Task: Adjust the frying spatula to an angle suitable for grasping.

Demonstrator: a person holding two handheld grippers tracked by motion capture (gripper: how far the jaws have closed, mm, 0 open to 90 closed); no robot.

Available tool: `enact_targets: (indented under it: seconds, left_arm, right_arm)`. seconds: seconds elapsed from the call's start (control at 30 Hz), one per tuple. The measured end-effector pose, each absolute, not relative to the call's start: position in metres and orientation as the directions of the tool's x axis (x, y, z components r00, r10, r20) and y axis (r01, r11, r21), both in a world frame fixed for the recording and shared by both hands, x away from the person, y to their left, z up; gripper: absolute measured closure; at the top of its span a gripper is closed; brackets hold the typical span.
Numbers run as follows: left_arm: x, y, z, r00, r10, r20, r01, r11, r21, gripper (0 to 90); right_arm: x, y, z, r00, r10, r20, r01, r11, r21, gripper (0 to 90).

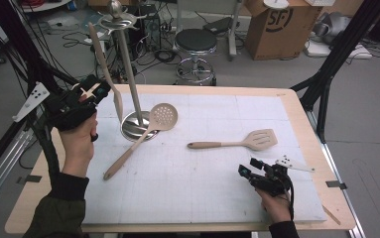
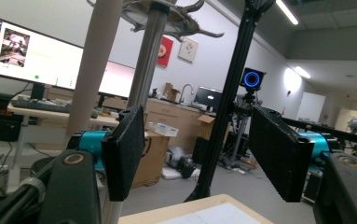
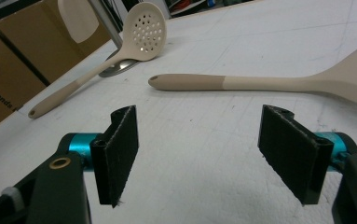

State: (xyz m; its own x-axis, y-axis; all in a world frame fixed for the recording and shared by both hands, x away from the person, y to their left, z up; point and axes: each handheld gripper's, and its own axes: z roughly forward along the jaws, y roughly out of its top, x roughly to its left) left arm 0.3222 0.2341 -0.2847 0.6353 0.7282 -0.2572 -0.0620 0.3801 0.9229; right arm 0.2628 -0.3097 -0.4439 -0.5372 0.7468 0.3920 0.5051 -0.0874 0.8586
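Note:
A metal utensil stand (image 1: 128, 64) rises from a round base (image 1: 134, 130) at the table's back left. A beige turner (image 1: 104, 64) hangs from its top hooks (image 1: 115, 21). My left gripper (image 1: 97, 92) is held up just left of that turner, open; in the left gripper view its jaws (image 2: 204, 154) have nothing between them, and the turner's handle (image 2: 92, 65) stands beyond the left jaw. A beige skimmer (image 1: 162, 116) leans on the base. A slotted spatula (image 1: 259, 139) lies flat at the right. My right gripper (image 1: 249, 169) rests open near the front right (image 3: 213, 154), short of the spatula handle (image 3: 223, 83).
A white grid mat (image 1: 202, 188) covers the wooden table (image 1: 296, 106). Black frame legs (image 1: 336, 49) stand at both back corners. A stool (image 1: 196, 42) and a cardboard box (image 1: 282, 25) are on the floor behind.

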Motion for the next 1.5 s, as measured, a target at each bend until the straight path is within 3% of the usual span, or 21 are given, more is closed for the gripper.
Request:
enact_targets:
  seconds: [0.43, 1.17, 1.5]
  left_arm:
    - [0.315, 0.234, -0.309, 0.628, 0.724, -0.286, -0.012, 0.377, 0.926, 36.2]
    - [0.289, 0.235, -0.388, 0.603, 0.686, -0.408, 0.14, 0.412, 0.9, 35.6]
    - [0.283, 0.225, -0.413, 0.612, 0.683, -0.399, 0.187, 0.366, 0.912, 35.6]
  right_arm:
    - [0.263, -0.309, -0.444, -0.544, 0.743, 0.39, 0.503, -0.083, 0.86, 28.6]
    - [0.263, -0.308, -0.445, -0.541, 0.747, 0.387, 0.504, -0.081, 0.86, 28.6]
    - [0.261, -0.306, -0.445, -0.54, 0.748, 0.387, 0.505, -0.08, 0.859, 28.6]
